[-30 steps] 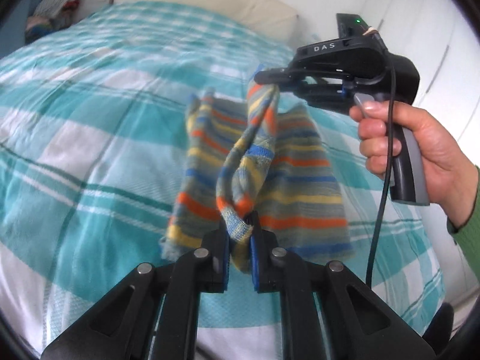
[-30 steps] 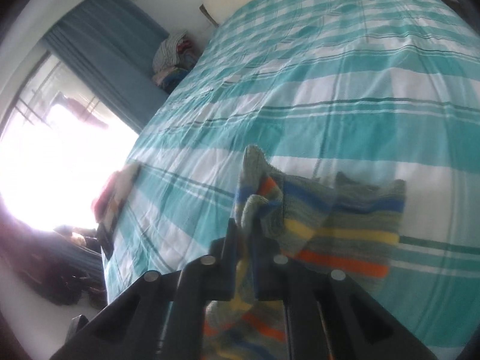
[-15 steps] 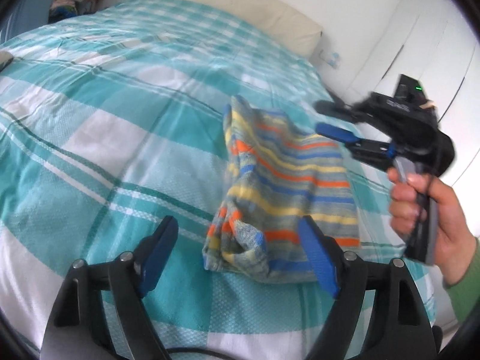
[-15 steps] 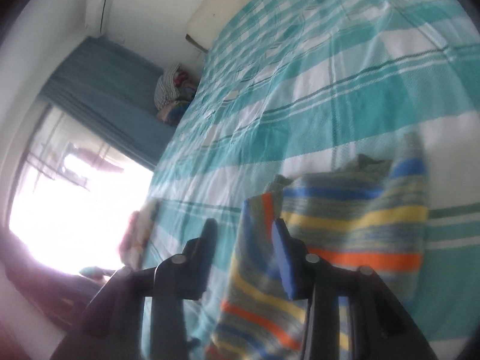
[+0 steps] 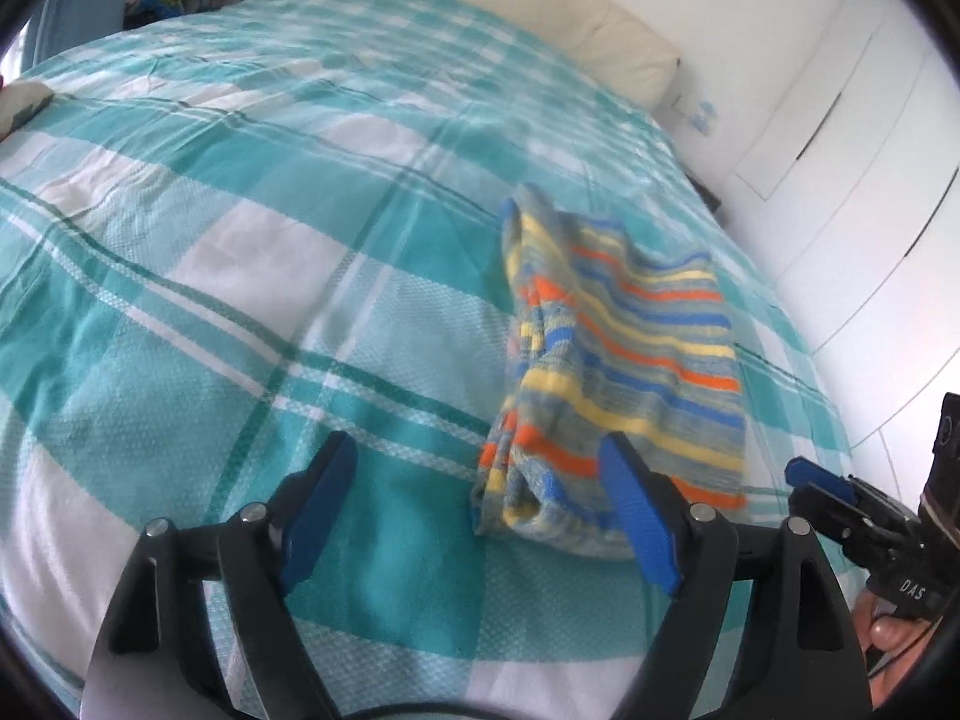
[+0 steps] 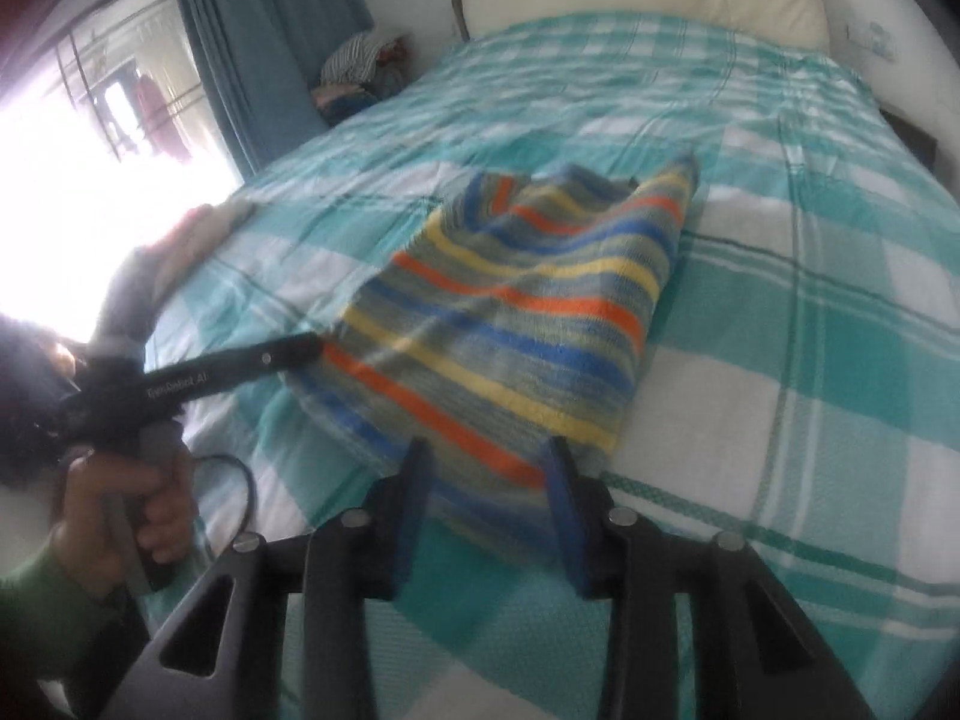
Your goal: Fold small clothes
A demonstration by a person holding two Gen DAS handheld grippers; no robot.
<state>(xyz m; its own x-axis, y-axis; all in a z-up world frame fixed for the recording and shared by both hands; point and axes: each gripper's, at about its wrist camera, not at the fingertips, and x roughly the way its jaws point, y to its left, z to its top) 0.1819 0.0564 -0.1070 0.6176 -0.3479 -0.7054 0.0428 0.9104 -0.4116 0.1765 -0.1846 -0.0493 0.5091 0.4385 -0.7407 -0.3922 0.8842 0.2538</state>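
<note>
A small striped knit garment (image 5: 624, 354), grey with orange, yellow and blue bands, lies folded on the teal and white checked bedspread (image 5: 252, 276); it also shows in the right wrist view (image 6: 516, 312). My left gripper (image 5: 480, 480) is open and empty, hovering just short of the garment's near edge. It also shows in the right wrist view (image 6: 300, 351) at the garment's left side. My right gripper (image 6: 486, 480) is open and empty over the garment's near edge. It shows at the lower right of the left wrist view (image 5: 840, 510).
A cream pillow (image 5: 510, 6) lies at the head of the bed. A pile of clothes (image 6: 360, 72) sits by the blue curtain (image 6: 258, 42) and bright window. White wardrobe doors (image 5: 852, 120) stand to the right of the bed. Another cloth item (image 6: 204, 228) lies at the bed's left edge.
Both grippers were shut on the garment and held it up. They have let go and opened, the garment now lies folded on the bed, and both grippers have drawn back.
</note>
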